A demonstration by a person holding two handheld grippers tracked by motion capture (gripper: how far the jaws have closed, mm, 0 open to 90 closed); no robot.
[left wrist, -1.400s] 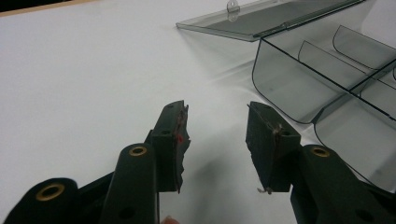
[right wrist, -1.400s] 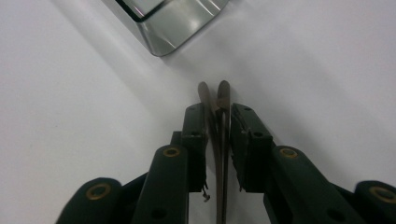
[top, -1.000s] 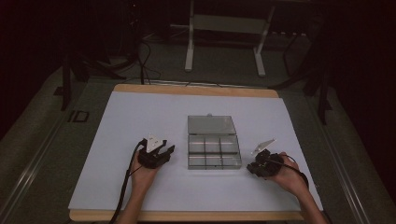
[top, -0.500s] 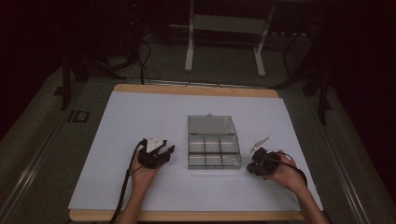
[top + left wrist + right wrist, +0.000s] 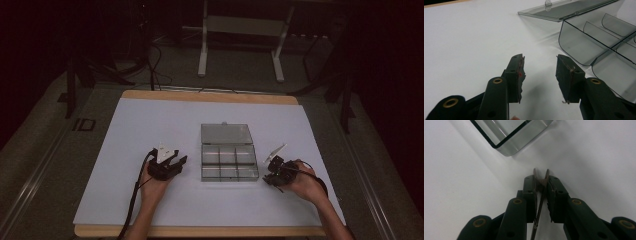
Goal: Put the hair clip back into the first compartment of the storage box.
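One white-topped table point(image 5: 150, 130), bearing everything. One clear plastic box point(image 5: 230, 165) at its middle, six compartments in two rows of three, all seemingly bare, hinged lid point(image 5: 226, 134) thrown back flat on the far side. Probably light, stiff and slick, likely to skid if nudged; best taken by an outer wall or steadied from the left. Two hand-held grippers. Left gripper point(image 5: 175, 162) just left of the box, resting on the table, jaws spread wide with nothing between them and aimed toward the box's near-left corner. Right gripper point(image 5: 541, 180) just right of the box, near its near-right corner, jaws drawn narrow, having just been closing, and clamped on one thin brown toothed clip point(image 5: 541, 195). Clip standing along the jaws, two tips poking out past the pads and splayed apart, low over the white surface and short of the box's rounded corner. Judged very light, springy and thin, apt to twist or slip between flat pads. Best held across the flat sides at mid-length, as now, and with modest pressure.
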